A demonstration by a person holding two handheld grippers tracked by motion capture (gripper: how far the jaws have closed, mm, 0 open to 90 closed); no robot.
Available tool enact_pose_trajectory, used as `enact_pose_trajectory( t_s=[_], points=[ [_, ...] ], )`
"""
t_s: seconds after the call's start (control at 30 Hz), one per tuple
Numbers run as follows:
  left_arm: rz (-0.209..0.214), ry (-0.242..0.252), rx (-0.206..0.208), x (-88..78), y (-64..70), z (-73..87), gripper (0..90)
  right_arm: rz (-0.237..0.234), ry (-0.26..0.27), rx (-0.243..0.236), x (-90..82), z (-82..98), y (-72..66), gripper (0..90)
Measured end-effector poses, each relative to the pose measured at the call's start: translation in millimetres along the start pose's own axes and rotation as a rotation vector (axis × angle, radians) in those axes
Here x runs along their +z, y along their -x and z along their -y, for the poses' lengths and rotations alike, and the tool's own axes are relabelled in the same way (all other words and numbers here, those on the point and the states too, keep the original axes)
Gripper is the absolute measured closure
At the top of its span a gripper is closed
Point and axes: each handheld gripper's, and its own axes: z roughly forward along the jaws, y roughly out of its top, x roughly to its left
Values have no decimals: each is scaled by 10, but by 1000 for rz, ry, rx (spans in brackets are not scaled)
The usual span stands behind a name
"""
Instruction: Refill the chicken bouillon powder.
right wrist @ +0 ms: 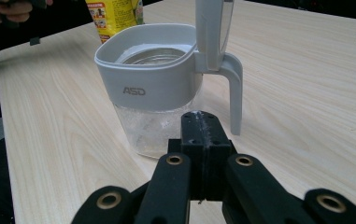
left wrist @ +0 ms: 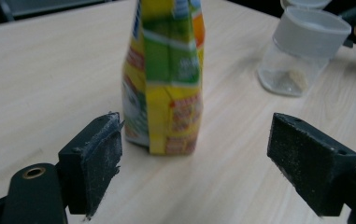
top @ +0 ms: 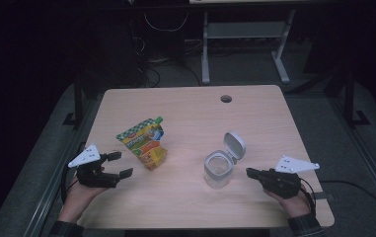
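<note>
The left claw stands with its jaws apart and nothing between them, the standing snack pouch just beyond its tips at about one o'clock, untouched on the tabletop. The right claw has its jaws pressed together, empty, its tip close by the clear jar at nine o'clock, whose grey flip lid stands open.
</note>
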Motion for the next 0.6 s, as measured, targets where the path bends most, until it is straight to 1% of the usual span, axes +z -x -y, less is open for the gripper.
enact_pose_trajectory(
  t_s=[0.1, 0.17, 0.23, 0.33, 0.37, 0.5, 0.6],
  points=[
    [6, 22, 14, 2, -43, -72, 202, 0, -1, -2, 0, 2, 2, 895],
    [5, 27, 32, -1, -74, -129, 232, 1, -1, -3, 0, 3, 5, 895],
    [7, 45, 39, 1, -105, -189, 243, 2, -1, -2, 2, 5, 6, 895],
    [15, 61, 56, 17, -145, -278, 281, 3, -2, 4, 3, 6, 8, 895],
    [20, 73, 56, 33, -155, -301, 292, 3, -2, 4, 3, 7, 8, 895],
    [29, 81, 81, 93, -197, -396, 341, 5, -3, 2, 1, 7, 6, 895],
    [41, 93, 91, 117, -208, -452, 402, 5, -4, 4, 0, 8, 9, 895]
  ],
)
